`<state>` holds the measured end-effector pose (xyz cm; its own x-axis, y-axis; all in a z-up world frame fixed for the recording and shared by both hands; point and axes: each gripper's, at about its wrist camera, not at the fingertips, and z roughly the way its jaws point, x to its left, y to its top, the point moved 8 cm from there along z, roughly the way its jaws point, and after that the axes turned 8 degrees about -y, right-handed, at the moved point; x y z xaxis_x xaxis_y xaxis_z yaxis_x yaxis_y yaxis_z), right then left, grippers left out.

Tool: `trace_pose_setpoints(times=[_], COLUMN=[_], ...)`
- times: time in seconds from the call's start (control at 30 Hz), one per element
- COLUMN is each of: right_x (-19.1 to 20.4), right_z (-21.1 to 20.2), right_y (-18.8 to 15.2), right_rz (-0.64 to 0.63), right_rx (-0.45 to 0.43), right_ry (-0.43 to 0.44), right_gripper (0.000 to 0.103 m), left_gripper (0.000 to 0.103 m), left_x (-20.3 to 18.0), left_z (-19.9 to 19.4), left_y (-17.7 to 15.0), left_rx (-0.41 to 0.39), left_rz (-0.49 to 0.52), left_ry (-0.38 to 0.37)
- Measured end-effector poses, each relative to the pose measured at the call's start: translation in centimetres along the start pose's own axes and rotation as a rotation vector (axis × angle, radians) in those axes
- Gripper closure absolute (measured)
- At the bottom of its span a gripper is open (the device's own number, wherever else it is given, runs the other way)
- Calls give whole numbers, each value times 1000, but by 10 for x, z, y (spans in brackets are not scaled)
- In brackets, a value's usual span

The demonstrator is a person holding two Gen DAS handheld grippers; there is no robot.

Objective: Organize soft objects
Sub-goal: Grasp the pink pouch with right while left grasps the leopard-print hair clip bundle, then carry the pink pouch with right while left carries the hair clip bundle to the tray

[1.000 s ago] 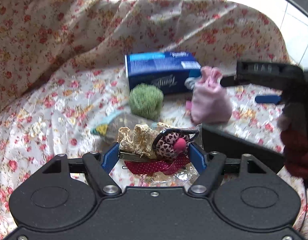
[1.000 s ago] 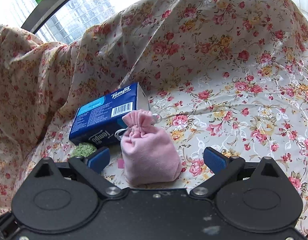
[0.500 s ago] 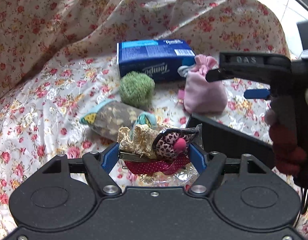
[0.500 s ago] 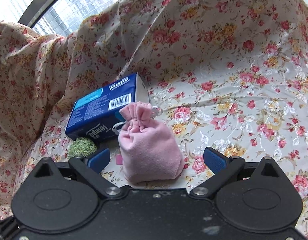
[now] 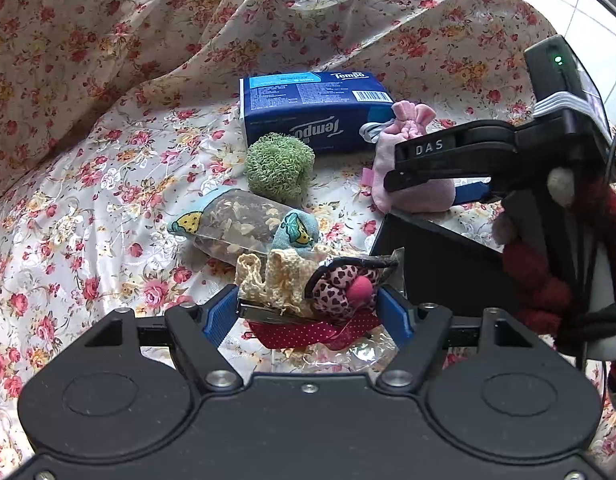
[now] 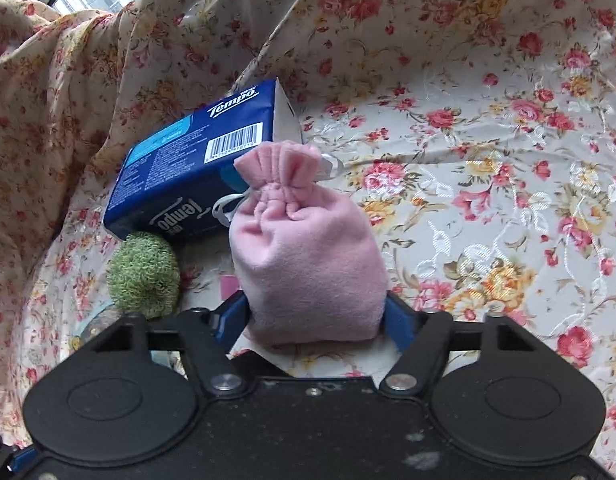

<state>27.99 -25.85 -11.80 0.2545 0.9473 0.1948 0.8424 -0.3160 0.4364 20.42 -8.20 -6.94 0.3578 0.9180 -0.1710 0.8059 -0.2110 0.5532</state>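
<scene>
My left gripper is shut on a clear packet of hair accessories, with cream crochet, a heart-print flower and a red dotted ribbon, held above the floral cloth. My right gripper is shut on a pink drawstring pouch, its fingers pressing the pouch's lower sides; the pouch also shows in the left wrist view, behind the right gripper's body. A green knitted ball and a clear sachet with blue ends lie on the cloth.
A blue Tempo tissue pack lies behind the ball and pouch. A black box stands at right. The floral cloth rises in folds at the back and left.
My right gripper has closed on the pink pouch. My left gripper has pulled back with the packet, so the sachet has come into view.
</scene>
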Motion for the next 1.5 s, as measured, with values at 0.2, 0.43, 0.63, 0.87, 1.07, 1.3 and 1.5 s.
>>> trace_pose_setpoints(times=[0.2, 0.43, 0.63, 0.87, 1.07, 1.3, 1.5], right_x=[-13, -54, -89, -84, -93, -100, -107], right_z=[-13, -45, -55, -37, -6, -12, -21], right_y=[4, 6, 11, 22, 20, 24, 24], right_rz=[44, -24, 60, 88, 112, 157, 155], right_rx=[3, -58, -72, -104, -8, 37, 25], right_ry=[21, -197, -146, -187, -256, -137, -154], right_gripper=[44, 46, 29, 0, 1, 29, 31], left_gripper=[34, 34, 34, 34, 34, 34, 34], left_x=[2, 3, 2, -7, -16, -27, -44], left_z=[-2, -4, -2, 2, 10, 27, 41], left_y=[2, 6, 19, 47, 64, 80, 98], left_rx=[-7, -13, -11, -29, -24, 8, 23], left_rz=[-10, -10, -11, 22, 40, 60, 61], left_ry=[5, 3, -7, -1, -3, -1, -18])
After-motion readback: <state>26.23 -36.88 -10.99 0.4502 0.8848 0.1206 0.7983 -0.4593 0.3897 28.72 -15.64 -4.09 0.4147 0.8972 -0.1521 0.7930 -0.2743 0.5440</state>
